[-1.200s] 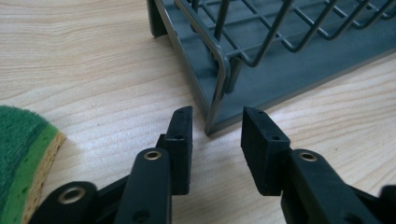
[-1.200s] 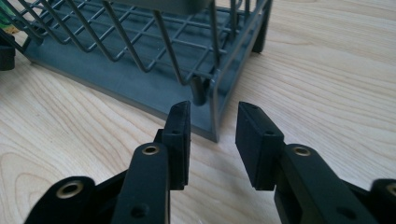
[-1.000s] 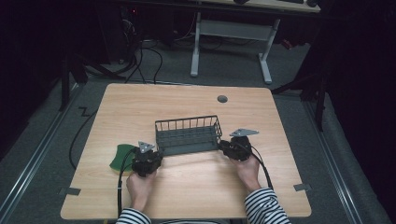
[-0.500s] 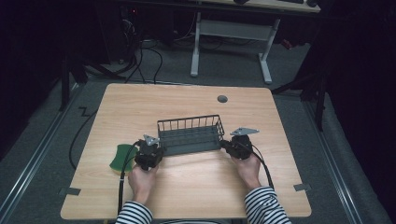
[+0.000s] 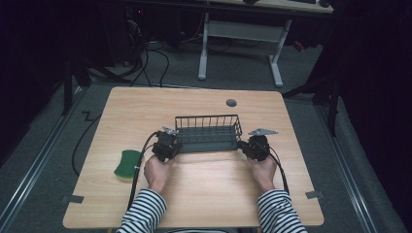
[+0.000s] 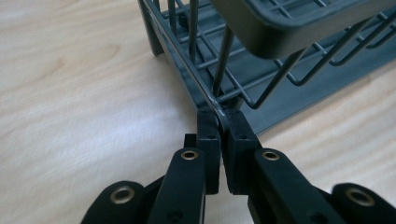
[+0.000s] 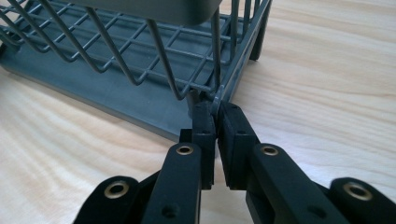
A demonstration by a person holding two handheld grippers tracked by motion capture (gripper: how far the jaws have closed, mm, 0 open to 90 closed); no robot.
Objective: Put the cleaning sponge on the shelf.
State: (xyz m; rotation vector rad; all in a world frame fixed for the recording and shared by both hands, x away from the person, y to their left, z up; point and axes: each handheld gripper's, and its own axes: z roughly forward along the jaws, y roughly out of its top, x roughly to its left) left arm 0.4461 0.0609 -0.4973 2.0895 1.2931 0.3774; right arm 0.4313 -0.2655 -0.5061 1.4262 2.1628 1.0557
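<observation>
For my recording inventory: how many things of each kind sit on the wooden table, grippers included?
Dark grey wire dish rack: 1
Green and yellow sponge: 1
Black two-jaw grippers, left and right, each clamped on a rack end wire: 2
Total: 4

Dark grey wire rack [image 5: 208, 132], black grippers, green-and-yellow sponge [image 5: 127, 164], pale wood-grain table [image 5: 145, 104], black-and-white striped sleeves [image 5: 143, 213], grey floor [image 5: 43, 160]

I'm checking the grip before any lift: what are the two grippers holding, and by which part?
Both hold the wire rack: the left gripper and the right gripper each pinch its bottom wire at one end.
</observation>
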